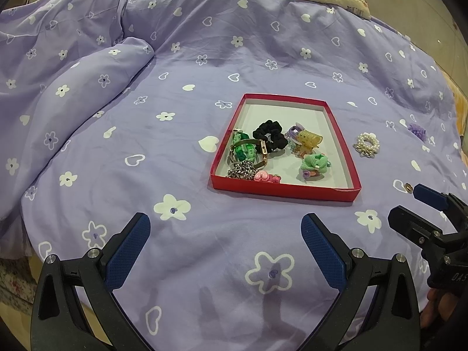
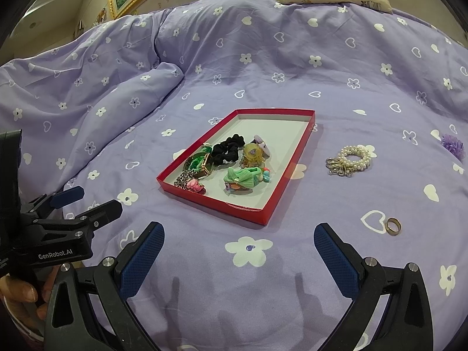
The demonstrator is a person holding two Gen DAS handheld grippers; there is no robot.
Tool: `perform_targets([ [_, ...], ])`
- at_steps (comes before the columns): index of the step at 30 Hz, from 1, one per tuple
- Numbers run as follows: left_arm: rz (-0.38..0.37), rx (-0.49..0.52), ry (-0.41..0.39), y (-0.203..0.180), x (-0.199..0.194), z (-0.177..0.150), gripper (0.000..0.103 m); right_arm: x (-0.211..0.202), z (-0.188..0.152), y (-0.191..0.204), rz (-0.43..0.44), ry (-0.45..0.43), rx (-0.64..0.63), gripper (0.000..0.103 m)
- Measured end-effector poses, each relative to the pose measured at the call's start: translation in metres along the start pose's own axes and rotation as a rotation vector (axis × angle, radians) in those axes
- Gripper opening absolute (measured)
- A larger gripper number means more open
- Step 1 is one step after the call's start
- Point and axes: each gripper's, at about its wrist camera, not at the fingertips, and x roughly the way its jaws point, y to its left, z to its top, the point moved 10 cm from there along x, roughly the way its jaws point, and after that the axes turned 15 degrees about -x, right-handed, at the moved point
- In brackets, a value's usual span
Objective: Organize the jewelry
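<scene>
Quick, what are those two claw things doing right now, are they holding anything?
Left gripper: open, holding nothing, hovering over the bedspread.
Right gripper: open, holding nothing, near the gold ring.

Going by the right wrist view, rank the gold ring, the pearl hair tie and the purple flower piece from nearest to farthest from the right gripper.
1. Gold ring: on the bedspread just ahead and right of the right gripper, outside the red tray.
2. Pearl hair tie: farther up, right of the tray.
3. Purple flower piece: farthest, near the right edge.
</scene>
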Motion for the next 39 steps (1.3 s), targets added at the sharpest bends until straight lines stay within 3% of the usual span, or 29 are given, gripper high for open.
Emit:
perform_targets([
  [39, -0.010, 0.021, 0.020, -0.012, 0.013, 0.007, 0.103, 0.007, 0.001, -0.008, 0.010, 0.015, 0.024, 0.103],
])
